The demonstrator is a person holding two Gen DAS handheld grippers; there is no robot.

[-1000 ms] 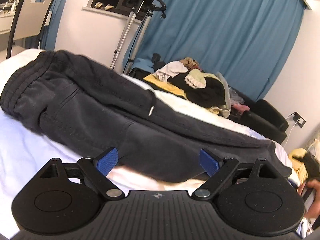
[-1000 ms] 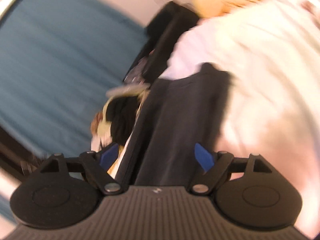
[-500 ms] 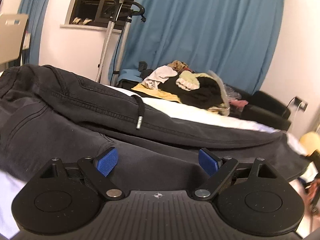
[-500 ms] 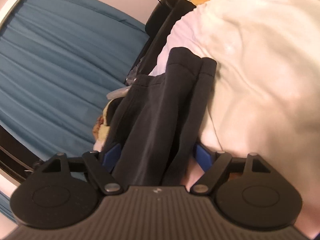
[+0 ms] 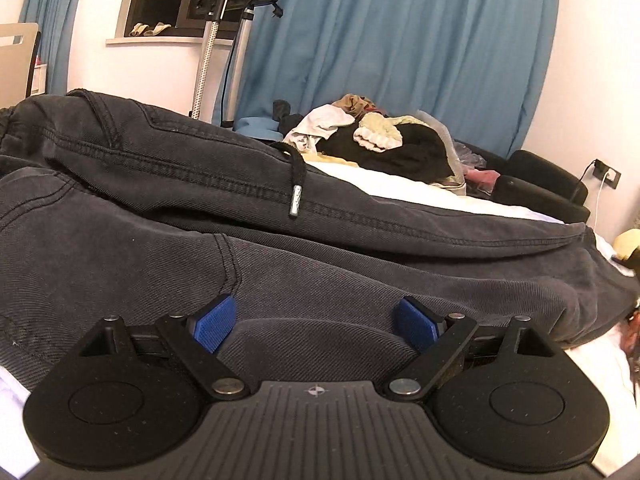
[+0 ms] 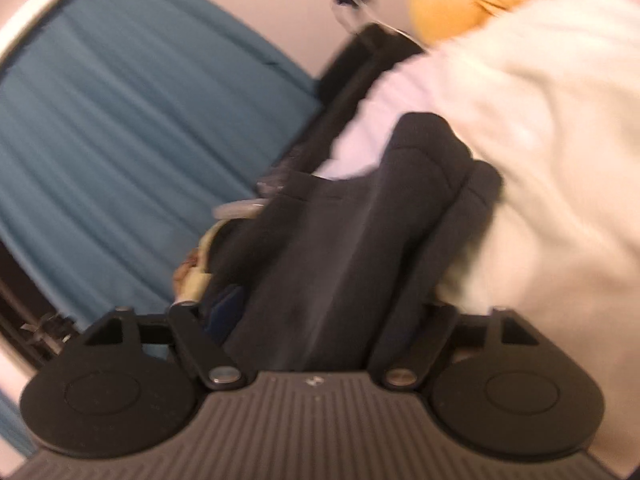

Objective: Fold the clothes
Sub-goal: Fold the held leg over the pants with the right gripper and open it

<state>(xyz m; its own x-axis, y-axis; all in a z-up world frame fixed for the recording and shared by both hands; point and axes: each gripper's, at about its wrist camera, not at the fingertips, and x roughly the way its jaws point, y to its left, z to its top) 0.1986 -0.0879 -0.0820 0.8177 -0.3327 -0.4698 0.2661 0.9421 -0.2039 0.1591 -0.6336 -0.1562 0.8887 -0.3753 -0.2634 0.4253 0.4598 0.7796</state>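
Left hand-held gripper (image 5: 316, 322): released, blue pads wide apart, now straddling a low ridge of the dark grey trousers (image 5: 280, 264). Sits lower and closer to the cloth than a second ago, when more of the white bed (image 5: 420, 192) showed in front of the pads.

Right hand-held gripper (image 6: 316, 308): also released, as far as the blur allows. Takes the leg ends deeper between its fingers than half a second ago, enough to cover the right pad.

Likely means a grasp at both places is being set up, ready for a cross fold; not clamped yet.

Trousers: spread on the bed, one leg laid lengthwise over the other. Long axis left to right in the left wrist view, waistband at far left, drawcord (image 5: 296, 184) hanging midway. Hems (image 6: 432, 140) pointing away from the right hand-held gripper. Farther back, a heap of other clothes (image 5: 400, 148).
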